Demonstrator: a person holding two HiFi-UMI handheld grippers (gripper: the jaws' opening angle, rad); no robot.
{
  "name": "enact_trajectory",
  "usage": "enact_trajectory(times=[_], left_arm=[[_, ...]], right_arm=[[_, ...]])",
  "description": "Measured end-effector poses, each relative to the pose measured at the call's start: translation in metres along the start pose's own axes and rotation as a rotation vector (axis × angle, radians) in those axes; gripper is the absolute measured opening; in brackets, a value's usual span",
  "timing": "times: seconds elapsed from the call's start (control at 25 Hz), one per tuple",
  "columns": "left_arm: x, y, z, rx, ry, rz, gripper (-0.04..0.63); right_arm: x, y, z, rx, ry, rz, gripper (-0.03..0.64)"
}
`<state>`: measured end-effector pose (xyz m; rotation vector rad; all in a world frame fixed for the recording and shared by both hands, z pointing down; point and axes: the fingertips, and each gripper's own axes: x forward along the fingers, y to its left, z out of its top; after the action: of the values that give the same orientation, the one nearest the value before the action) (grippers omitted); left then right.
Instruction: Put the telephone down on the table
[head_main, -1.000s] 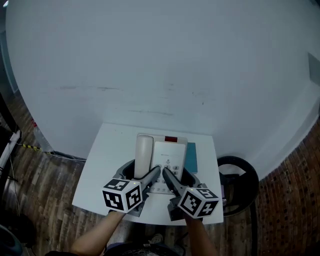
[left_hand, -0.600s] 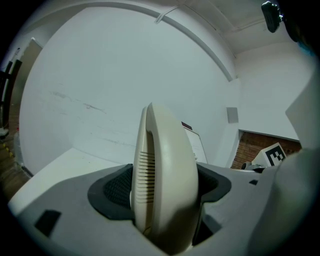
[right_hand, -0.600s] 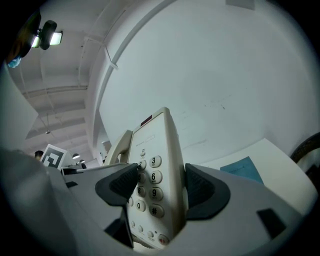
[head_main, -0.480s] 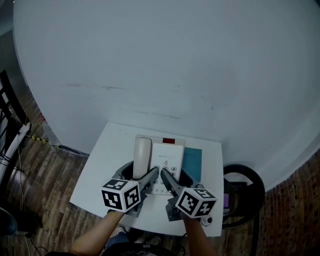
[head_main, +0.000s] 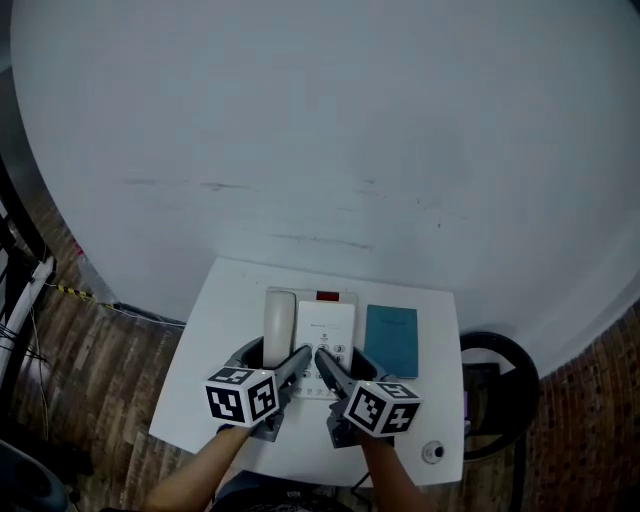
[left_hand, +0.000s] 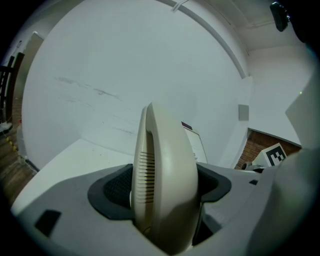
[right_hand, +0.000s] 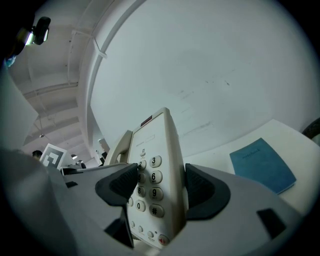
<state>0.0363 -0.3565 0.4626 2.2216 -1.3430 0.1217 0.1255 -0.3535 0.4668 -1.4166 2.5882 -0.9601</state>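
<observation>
A big white wall (head_main: 320, 120) stands behind the telephone. Under the telephone (head_main: 325, 325) is a white tabletop (head_main: 215, 330). The telephone is cream, with a handset (head_main: 279, 318) lying along its left side and buttons on its right side. It is over the middle of the tabletop, and I cannot tell if its bottom touches yet. Just to the right of the telephone lies a flat blue book (head_main: 391, 340), not touching it. The left tongs (head_main: 272, 357) are squeezed tight on the handset, one dark pad on each side. The right tongs (head_main: 350, 362) are squeezed tight on the button side of the telephone. A small round thing (head_main: 432, 452) sits farther off, to the right of the telephone and nearer the person.

I think the step now is setting the telephone down. Next it should go down flat until it rests, clear of the book. Then both tongs can let go together.
</observation>
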Motion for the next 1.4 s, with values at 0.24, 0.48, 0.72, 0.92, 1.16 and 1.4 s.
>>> enact_trajectory(times=[0.24, 0.48, 0.72, 0.92, 1.16, 1.4], left_arm=[[0.028, 0.040, -0.009, -0.032, 0.085, -0.026, 0.364], [0.053, 0.066, -0.026, -0.064, 0.166, -0.053, 0.364], [0.074, 0.088, -0.045, -0.100, 0.243, -0.062, 0.364], [0.089, 0.099, -0.063, -0.125, 0.301, -0.066, 0.364], [0.101, 0.105, -0.083, -0.170, 0.355, -0.064, 0.364], [0.112, 0.113, -0.097, -0.189, 0.394, -0.050, 0.365]], right_arm=[[0.039, -0.014, -0.017, 0.052, 0.037, -0.063, 0.298], [0.064, -0.032, -0.036, 0.091, 0.074, -0.124, 0.298], [0.084, -0.050, -0.056, 0.128, 0.110, -0.175, 0.298], [0.093, -0.066, -0.071, 0.157, 0.142, -0.210, 0.298], [0.098, -0.080, -0.086, 0.169, 0.177, -0.231, 0.298], [0.106, -0.093, -0.098, 0.184, 0.203, -0.256, 0.298]])
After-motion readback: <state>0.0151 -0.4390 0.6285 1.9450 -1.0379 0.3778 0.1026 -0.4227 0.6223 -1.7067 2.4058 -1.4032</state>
